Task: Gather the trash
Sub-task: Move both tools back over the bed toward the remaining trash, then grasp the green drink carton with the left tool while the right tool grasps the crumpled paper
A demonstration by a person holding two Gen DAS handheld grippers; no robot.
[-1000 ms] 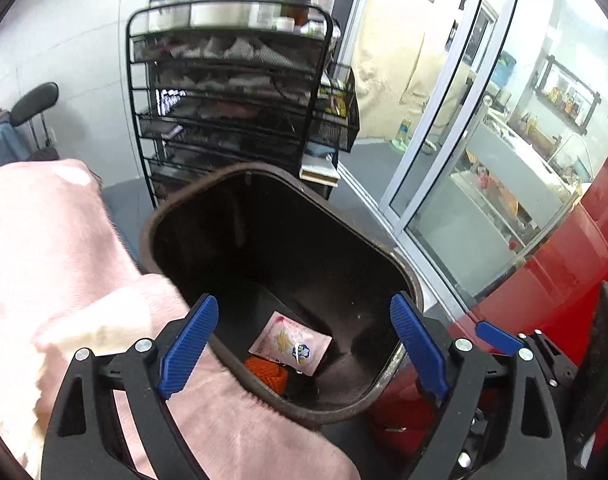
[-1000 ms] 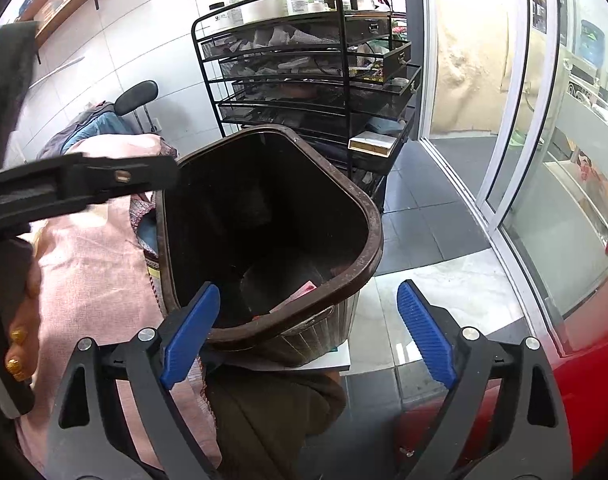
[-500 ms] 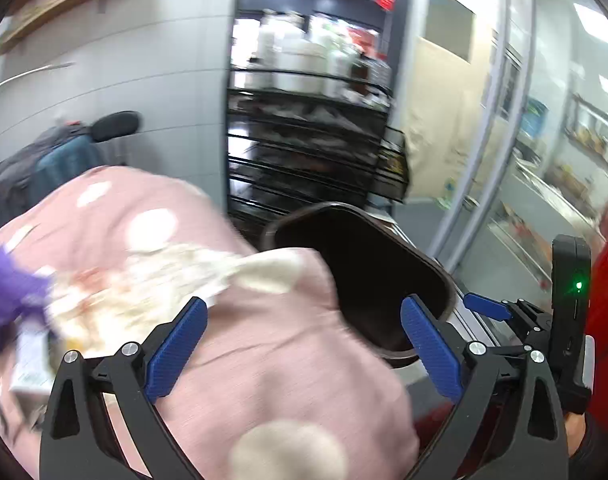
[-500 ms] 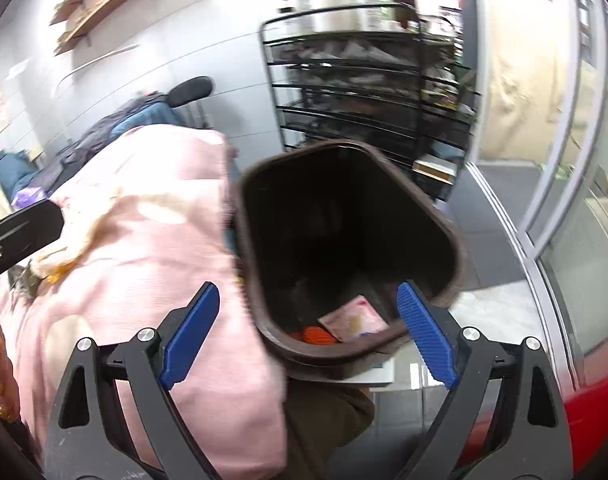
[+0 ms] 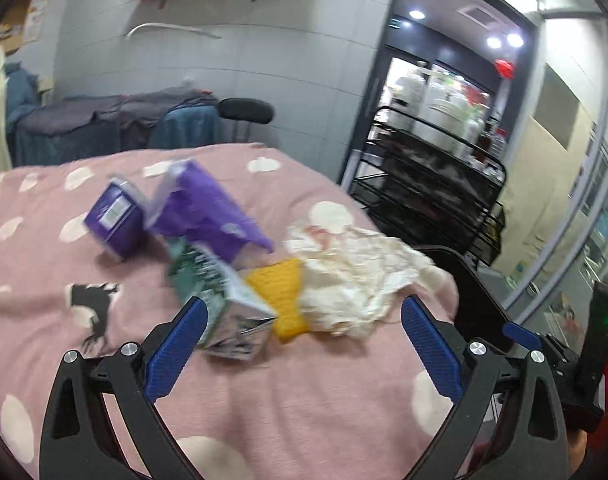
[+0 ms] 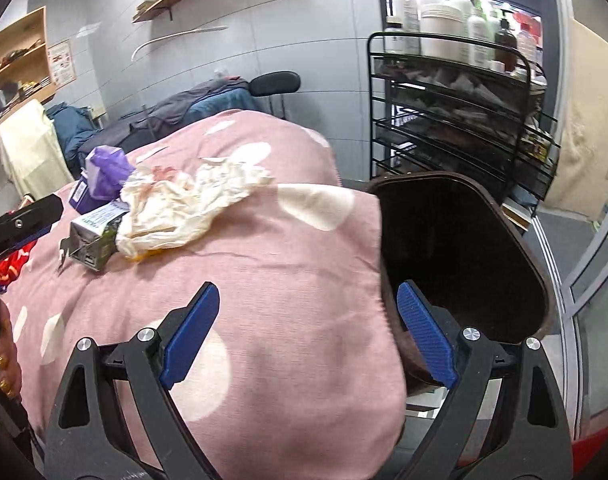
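Trash lies on a pink spotted blanket (image 5: 263, 392): a crumpled white tissue (image 5: 356, 276), a yellow piece (image 5: 285, 292), a green and silver carton (image 5: 219, 300), a purple bag (image 5: 207, 212) and a purple box (image 5: 115, 220). My left gripper (image 5: 304, 344) is open and empty, just short of the carton and the yellow piece. My right gripper (image 6: 308, 336) is open and empty over the blanket (image 6: 263, 280), with the dark brown bin (image 6: 460, 252) beside its right finger. The tissue (image 6: 183, 204) and carton (image 6: 93, 236) lie to its far left.
A black wire cart (image 6: 456, 120) with bottles stands behind the bin. A chair with clothes (image 5: 115, 128) is at the back. Glass doors (image 5: 576, 200) are on the right. The left gripper's arm (image 6: 19, 220) shows at the left edge.
Both grippers have swung left, away from the bin and over the blanket. The trash pile has come into full view in front of the left gripper.
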